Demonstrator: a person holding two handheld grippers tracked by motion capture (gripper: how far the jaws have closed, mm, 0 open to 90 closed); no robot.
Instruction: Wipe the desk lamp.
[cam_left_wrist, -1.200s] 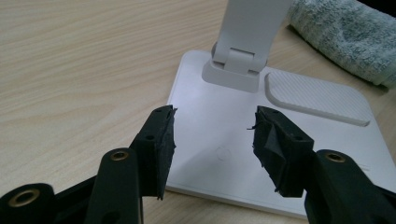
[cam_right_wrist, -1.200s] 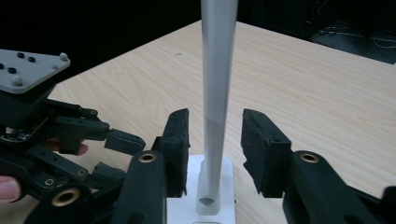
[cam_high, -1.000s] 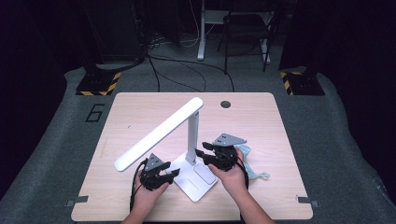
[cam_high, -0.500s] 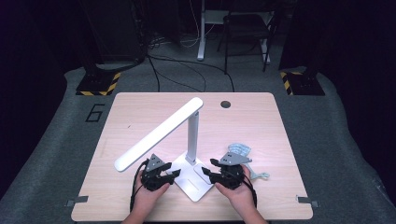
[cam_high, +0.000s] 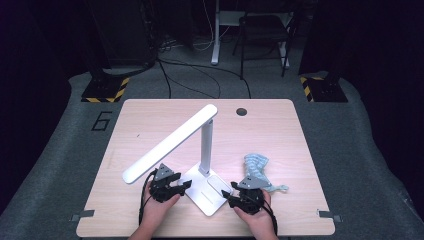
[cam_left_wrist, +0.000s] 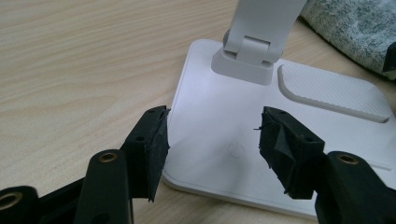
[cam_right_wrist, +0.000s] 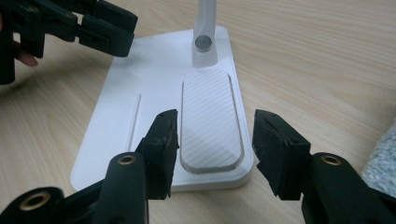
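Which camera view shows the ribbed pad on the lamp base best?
The right gripper view: the ribbed pad lies whole and close between the open fingers, its stripes clear. The left gripper view shows it slanted at the side. The high view shows it small.

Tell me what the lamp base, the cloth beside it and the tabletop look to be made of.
Lamp base: smooth matte white plastic, apparently, with a ribbed pad.
Cloth: soft blue-grey fabric with a fuzzy pile, likely microfibre.
Tabletop: light wood grain, possibly laminate.
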